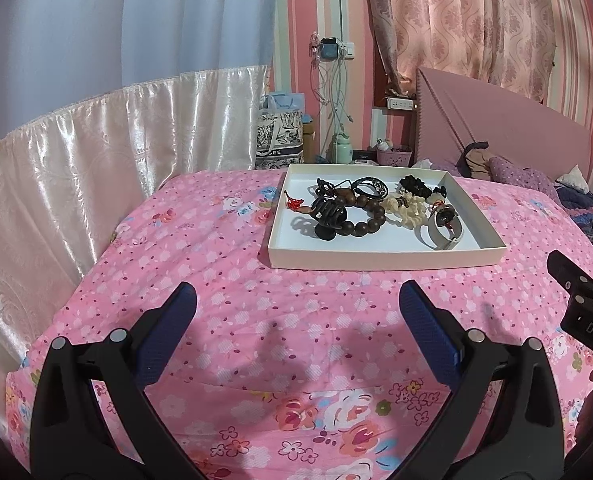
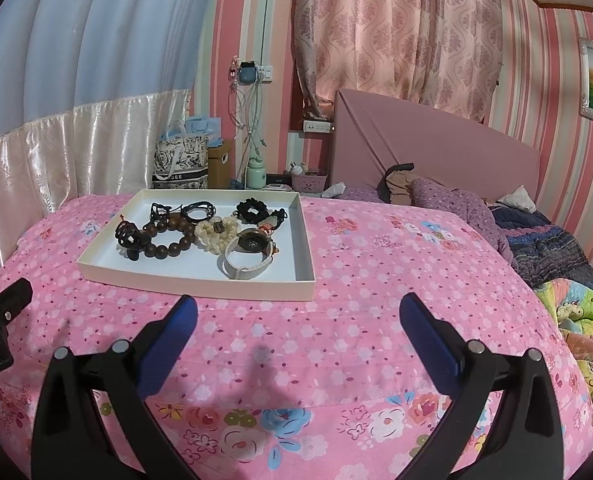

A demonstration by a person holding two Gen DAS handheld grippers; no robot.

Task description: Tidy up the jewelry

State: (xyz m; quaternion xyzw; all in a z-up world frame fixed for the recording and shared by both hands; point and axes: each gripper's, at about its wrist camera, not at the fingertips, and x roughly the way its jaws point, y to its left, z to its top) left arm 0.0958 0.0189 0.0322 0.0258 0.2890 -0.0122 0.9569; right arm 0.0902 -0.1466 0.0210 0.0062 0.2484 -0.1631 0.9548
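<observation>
Hovering above the pink floral bedspread [image 1: 224, 264], the left gripper [image 1: 296, 300] has its blue-padded fingers spread wide with nothing between them, short of the near edge of the shallow white tray [image 1: 380, 258]. The right gripper [image 2: 296, 312] is likewise spread and empty, also on the near side of the tray [image 2: 200, 282]; its black body shows at the right edge of the left wrist view.

All the jewelry lies inside the tray. At the tray's left sits a black hair claw clip [image 1: 328, 216], touching a bracelet of large dark wooden beads [image 1: 366, 210]. Beyond the beads, toward the tray's far wall, are black cord bracelets [image 1: 370, 185], and a small red knot charm [image 1: 294, 203] lies by the left wall. In the tray's middle is a cream scrunchie [image 1: 406, 207], with a black scrunchie [image 1: 416, 185] behind it near the far wall. In the near right part of the tray rests a wristwatch with a pale strap [image 1: 442, 228], its round dark face tilted up.

Beyond the tray stand a pink headboard [image 1: 508, 128] and a striped wall.
</observation>
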